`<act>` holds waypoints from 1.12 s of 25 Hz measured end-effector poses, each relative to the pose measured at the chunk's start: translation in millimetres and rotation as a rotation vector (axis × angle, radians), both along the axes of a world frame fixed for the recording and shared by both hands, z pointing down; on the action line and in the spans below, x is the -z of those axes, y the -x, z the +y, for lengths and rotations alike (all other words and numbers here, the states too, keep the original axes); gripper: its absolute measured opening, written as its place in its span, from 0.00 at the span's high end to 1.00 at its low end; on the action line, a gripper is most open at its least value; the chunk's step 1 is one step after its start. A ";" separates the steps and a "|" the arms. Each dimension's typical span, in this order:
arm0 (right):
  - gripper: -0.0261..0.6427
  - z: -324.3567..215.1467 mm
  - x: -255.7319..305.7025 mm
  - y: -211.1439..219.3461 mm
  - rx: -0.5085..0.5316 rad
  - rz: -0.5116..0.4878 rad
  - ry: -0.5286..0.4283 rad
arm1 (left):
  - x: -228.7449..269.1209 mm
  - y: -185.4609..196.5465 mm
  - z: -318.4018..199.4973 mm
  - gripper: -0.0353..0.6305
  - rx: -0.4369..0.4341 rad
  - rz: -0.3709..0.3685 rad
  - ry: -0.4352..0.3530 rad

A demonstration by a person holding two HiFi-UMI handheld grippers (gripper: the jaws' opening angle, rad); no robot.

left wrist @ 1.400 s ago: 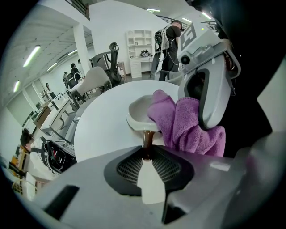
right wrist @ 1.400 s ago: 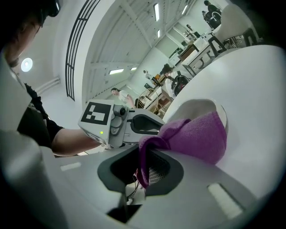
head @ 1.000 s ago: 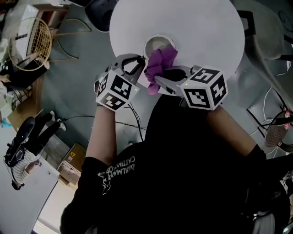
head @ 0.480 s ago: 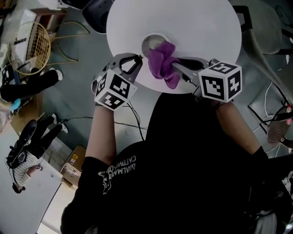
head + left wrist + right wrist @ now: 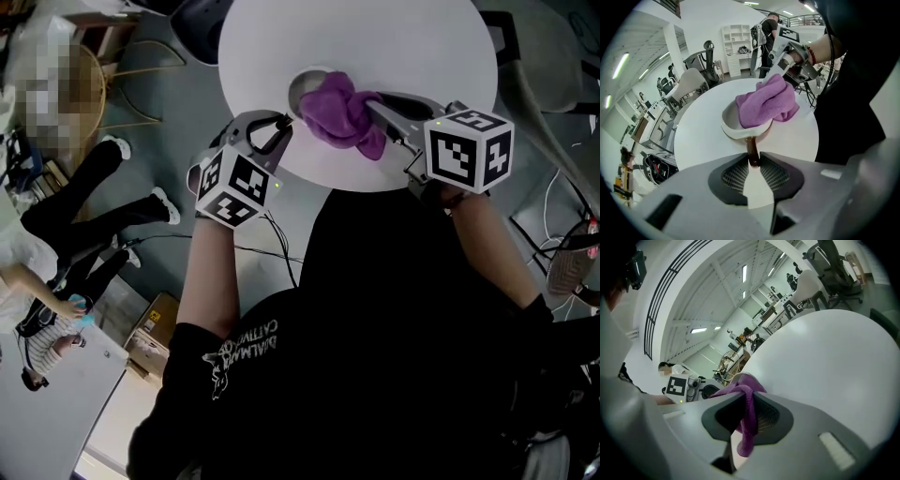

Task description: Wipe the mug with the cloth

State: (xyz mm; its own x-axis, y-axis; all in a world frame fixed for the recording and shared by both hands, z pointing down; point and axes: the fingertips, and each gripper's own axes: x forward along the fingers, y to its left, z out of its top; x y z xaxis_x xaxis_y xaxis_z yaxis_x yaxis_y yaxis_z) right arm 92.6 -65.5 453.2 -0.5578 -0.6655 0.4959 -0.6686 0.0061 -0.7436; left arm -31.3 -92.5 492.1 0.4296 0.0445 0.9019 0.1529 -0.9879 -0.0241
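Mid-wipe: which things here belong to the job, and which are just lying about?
Job: mug; purple cloth draped over it; right tongs shut on cloth; left tongs on mug's handle, just easing open.
Lying about: office chairs; white shelf; cardboard box.

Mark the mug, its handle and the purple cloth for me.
mug (image 5: pixel 730 121): left gripper view, white inner wall.
handle (image 5: pixel 751 147): left gripper view, brown strip below the rim.
purple cloth (image 5: pixel 766 101): left gripper view, middle of the bundle.
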 end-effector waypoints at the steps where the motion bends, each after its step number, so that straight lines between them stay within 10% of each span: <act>1: 0.89 -4.9 -0.6 -3.5 -0.001 0.005 0.000 | -0.7 -0.1 -1.3 0.83 0.001 -0.003 0.002; 28: 0.89 -80.5 -7.8 -32.3 0.149 0.006 0.025 | 2.6 -4.4 5.2 0.84 -0.047 -0.120 0.059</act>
State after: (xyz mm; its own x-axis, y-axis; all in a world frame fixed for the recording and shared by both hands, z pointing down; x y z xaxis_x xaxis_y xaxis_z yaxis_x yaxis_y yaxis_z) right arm 124.8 -146.0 461.0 -0.6462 -0.5631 0.5151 -0.6664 0.0874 -0.7405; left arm -26.9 -87.3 489.5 0.3149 0.1162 0.9420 0.1971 -0.9788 0.0548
